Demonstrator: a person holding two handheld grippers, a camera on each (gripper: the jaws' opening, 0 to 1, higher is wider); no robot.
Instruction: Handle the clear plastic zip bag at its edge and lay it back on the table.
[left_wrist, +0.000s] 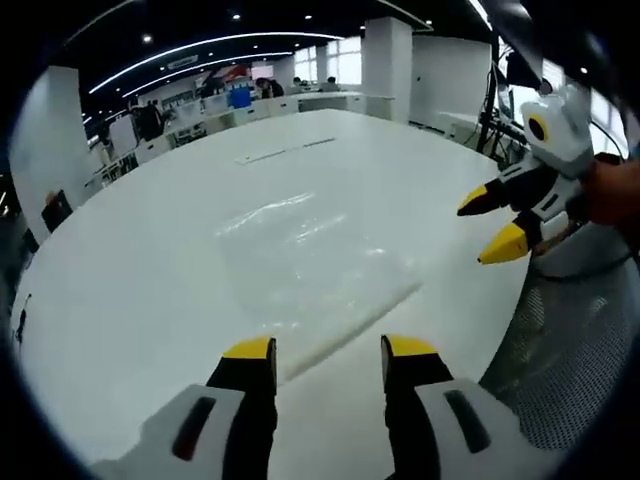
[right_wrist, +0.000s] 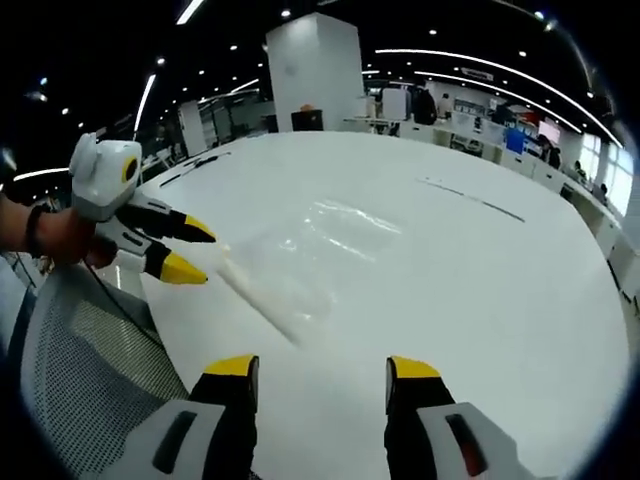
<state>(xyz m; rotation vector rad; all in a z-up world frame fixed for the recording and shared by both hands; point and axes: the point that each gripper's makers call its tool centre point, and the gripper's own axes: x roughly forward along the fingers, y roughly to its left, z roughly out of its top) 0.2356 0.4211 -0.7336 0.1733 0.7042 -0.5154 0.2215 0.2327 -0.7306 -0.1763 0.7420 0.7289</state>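
The clear plastic zip bag (left_wrist: 310, 255) lies flat on the white table (left_wrist: 130, 290), its thicker zip edge running just ahead of my left gripper (left_wrist: 330, 350). That gripper is open, with nothing between its yellow-tipped jaws. From the right, my right gripper (left_wrist: 490, 222) comes in open, hovering off the bag's right side. In the right gripper view the bag (right_wrist: 300, 250) lies ahead and slightly left of my open right gripper (right_wrist: 322, 367). The left gripper (right_wrist: 192, 250) stands open at the bag's near-left corner; I cannot tell whether it touches.
A grey mesh chair back (left_wrist: 570, 340) (right_wrist: 90, 350) stands at the table's edge near both grippers. A person's hand (left_wrist: 612, 190) (right_wrist: 50, 235) holds each gripper. Thin dark strips (left_wrist: 285, 152) (right_wrist: 470, 198) lie farther out on the table. A white pillar (right_wrist: 315, 75) and desks stand beyond.
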